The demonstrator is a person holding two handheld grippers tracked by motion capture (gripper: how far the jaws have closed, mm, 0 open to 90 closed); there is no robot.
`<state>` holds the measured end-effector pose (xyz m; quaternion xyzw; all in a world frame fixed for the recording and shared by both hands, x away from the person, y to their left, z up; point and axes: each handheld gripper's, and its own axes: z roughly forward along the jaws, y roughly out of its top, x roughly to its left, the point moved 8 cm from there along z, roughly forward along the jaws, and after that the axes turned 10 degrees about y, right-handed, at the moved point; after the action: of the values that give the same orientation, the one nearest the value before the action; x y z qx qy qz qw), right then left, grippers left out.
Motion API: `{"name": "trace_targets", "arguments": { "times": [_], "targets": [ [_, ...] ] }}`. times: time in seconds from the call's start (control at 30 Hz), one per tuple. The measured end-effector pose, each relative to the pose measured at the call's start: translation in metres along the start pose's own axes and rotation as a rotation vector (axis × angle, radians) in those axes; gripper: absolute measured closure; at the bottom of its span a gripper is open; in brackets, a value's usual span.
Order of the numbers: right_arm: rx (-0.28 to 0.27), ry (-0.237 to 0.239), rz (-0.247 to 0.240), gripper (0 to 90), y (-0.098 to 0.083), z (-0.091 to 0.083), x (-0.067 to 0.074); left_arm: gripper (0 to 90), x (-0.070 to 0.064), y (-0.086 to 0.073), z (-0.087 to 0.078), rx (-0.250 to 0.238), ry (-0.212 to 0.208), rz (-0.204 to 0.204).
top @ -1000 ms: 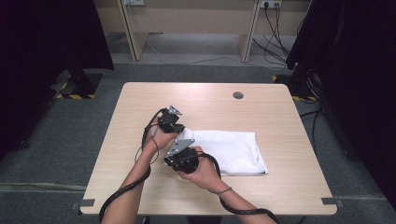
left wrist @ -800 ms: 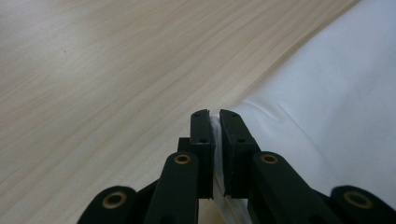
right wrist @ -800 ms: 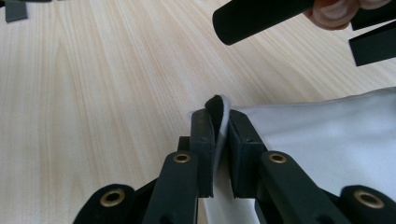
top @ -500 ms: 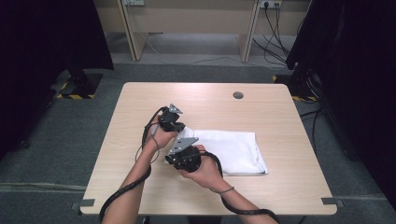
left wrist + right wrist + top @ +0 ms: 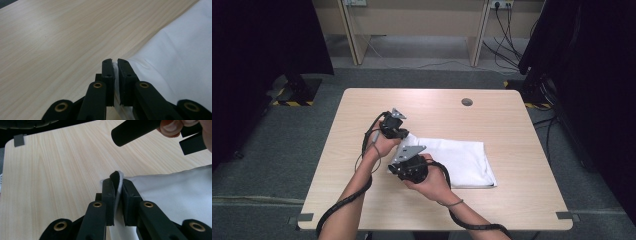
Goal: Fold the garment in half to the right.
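In the high view, a white cloth [image 5: 452, 161] lies folded flat on the light wood worktop [image 5: 512, 125], a little right of centre and toward the lower half of the frame. Its left edge sits under the 2 tools, and its right edge ends well short of the worktop's right side. A small dark round disc [image 5: 467, 102] sits on the wood in the upper middle, well apart from the cloth.

The left tool [image 5: 398, 131] is held at the cloth's upper left corner, with a hand [image 5: 379, 145] wrapped round it from below. In the left gripper view, the left tool [image 5: 116, 62] has its jaws drawn narrow, with a thin fold of white cloth [image 5: 180, 60] pinched between them; the rest of the cloth spreads out to the right of the frame, and bare wood takes up the left.

The right tool [image 5: 404, 161] is at the cloth's lower left corner, gripped by the other hand [image 5: 432, 180]. In the right gripper view, the right tool [image 5: 118, 181] is also closed narrow on the cloth [image 5: 175, 190], whose edge curls up between the jaws. At the upper right of that view are a black handle [image 5: 135, 130] and fingertips [image 5: 172, 127].

Black cables [image 5: 347, 200] trail from both tools toward the bottom of the high view.
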<state>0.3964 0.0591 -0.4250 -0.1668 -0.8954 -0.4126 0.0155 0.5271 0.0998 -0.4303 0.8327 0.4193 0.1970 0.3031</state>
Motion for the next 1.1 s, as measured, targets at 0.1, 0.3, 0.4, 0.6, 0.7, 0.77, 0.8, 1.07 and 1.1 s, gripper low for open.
{"name": "trace_targets", "arguments": {
  "times": [0.1, 0.3, 0.4, 0.6, 0.7, 0.77, 0.8, 1.07, 1.1],
  "targets": [
    [-0.008, -0.002, -0.005, 82.4, 0.003, -0.001, 0.002, 83.7, 0.002, 0.001, -0.003, -0.001, 0.005, 0.001],
    [-0.018, -0.002, -0.01, 82.3, 0.009, -0.003, 0.003, 83.7, 0.005, 0.003, -0.007, -0.006, 0.017, 0.007],
    [-0.023, -0.002, -0.012, 82.4, 0.012, -0.004, 0.004, 83.7, 0.006, 0.004, -0.009, -0.007, 0.019, 0.009],
    [-0.033, 0.0, -0.015, 82.4, 0.018, -0.006, 0.005, 83.7, 0.006, 0.007, -0.013, -0.003, 0.023, 0.018],
    [-0.041, 0.002, -0.016, 82.5, 0.02, -0.007, 0.005, 83.7, 0.006, 0.007, -0.013, -0.003, 0.023, 0.018],
    [-0.041, 0.002, -0.016, 82.5, 0.02, -0.007, 0.005, 83.7, 0.007, 0.007, -0.014, -0.001, 0.027, 0.022],
    [-0.041, 0.002, -0.017, 82.5, 0.021, -0.007, 0.006, 83.7, 0.007, 0.007, -0.015, 0.0, 0.027, 0.023],
    [-0.045, 0.006, -0.019, 82.5, 0.026, -0.007, 0.007, 83.7, 0.01, 0.008, -0.018, -0.001, 0.035, 0.024],
    [-0.045, 0.006, -0.02, 82.5, 0.027, -0.007, 0.007, 83.7, 0.01, 0.008, -0.019, -0.002, 0.036, 0.025]
  ]
}}
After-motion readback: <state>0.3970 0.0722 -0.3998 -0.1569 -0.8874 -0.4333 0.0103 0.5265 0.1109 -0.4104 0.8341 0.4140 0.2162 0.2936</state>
